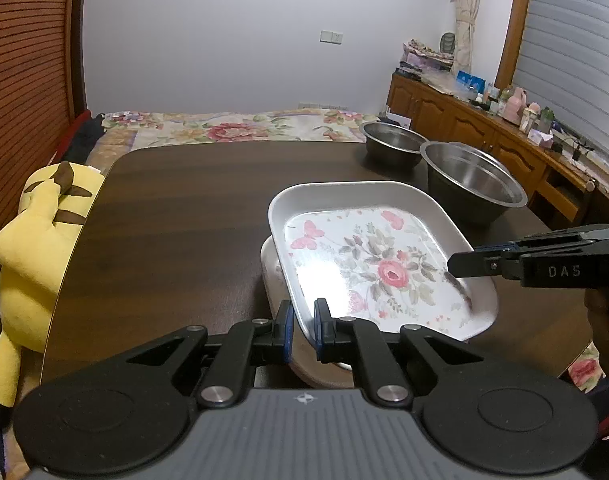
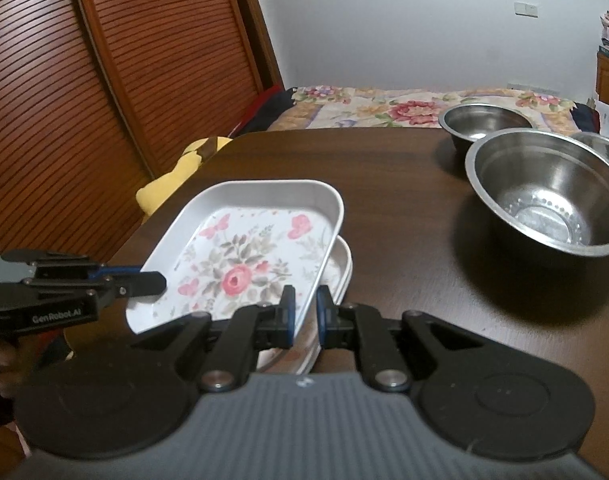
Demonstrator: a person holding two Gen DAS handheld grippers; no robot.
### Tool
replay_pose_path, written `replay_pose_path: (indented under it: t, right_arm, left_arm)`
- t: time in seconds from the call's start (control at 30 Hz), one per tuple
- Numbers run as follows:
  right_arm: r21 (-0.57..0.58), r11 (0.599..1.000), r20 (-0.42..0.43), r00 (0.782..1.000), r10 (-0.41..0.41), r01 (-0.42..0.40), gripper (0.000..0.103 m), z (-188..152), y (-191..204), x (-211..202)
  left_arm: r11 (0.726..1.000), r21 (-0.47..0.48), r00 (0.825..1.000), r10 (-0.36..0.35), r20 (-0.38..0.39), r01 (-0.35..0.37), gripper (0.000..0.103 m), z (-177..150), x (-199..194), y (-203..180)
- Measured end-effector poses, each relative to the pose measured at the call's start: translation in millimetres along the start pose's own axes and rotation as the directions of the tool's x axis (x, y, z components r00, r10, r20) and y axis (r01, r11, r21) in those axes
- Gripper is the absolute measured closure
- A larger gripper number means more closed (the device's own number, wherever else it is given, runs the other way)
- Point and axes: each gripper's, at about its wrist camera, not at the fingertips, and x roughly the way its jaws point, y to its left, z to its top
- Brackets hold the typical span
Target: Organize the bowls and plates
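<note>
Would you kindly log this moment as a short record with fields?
held item: white square floral-print plate, tilted, gripped at two edges
left tongs: shut on the plate's near rim
right tongs: shut on the opposite rim
beneath: second white square plate lying on the dark wooden table
bowls: two stainless steel bowls apart from the plates, at the table's far side, nearer one perforated at its base
off table: yellow plush toy beside the table edge

Both hand-held grippers, left point(image 1: 303, 326) and right point(image 1: 458, 265), clamp a floral tray point(image 1: 368, 264) above another tray point(image 1: 270, 272) on the counter point(image 1: 176, 224).
</note>
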Motion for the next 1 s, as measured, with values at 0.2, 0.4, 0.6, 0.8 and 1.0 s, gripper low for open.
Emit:
replay_pose_path:
  t: [0.2, 0.4, 0.6, 0.8, 1.0]
  right_arm:
    - [0.007, 1.0, -0.008, 1.0, -0.004, 0.004, 0.09, -4.9, -2.0, 5.9]
    - [-0.005, 1.0, 0.001, 1.0, -0.02, 0.02, 0.09, -9.3, 0.2, 6.7]
    - [0.001, 1.0, 0.015, 1.0, -0.023, 0.023, 0.09, -11.3, 2.0, 7.2]
    - [-0.013, 0.999, 0.038, 0.999, -0.033, 0.033, 0.09, -16.2, 3.9, 7.1]
    - [-0.057, 0.996, 0.089, 0.994, -0.07, 0.075, 0.09, -26.4, 11.1, 5.9]
  left_arm:
    - [1.0, 0.01, 1.0, 0.017, -0.004, -0.017, 0.092, -1.5, 2.2, -2.2]
    - [1.0, 0.018, 1.0, 0.025, -0.007, -0.025, 0.092, -2.2, 4.6, -6.3]
    - [0.999, 0.033, 0.999, 0.036, -0.003, -0.036, 0.092, -5.5, 6.3, -7.8]
    - [0.997, 0.054, 0.999, 0.052, 0.01, -0.053, 0.091, -8.8, 6.2, -11.4]
    - [0.993, 0.081, 0.995, 0.087, 0.04, -0.09, 0.09, -15.8, 5.5, -17.3]
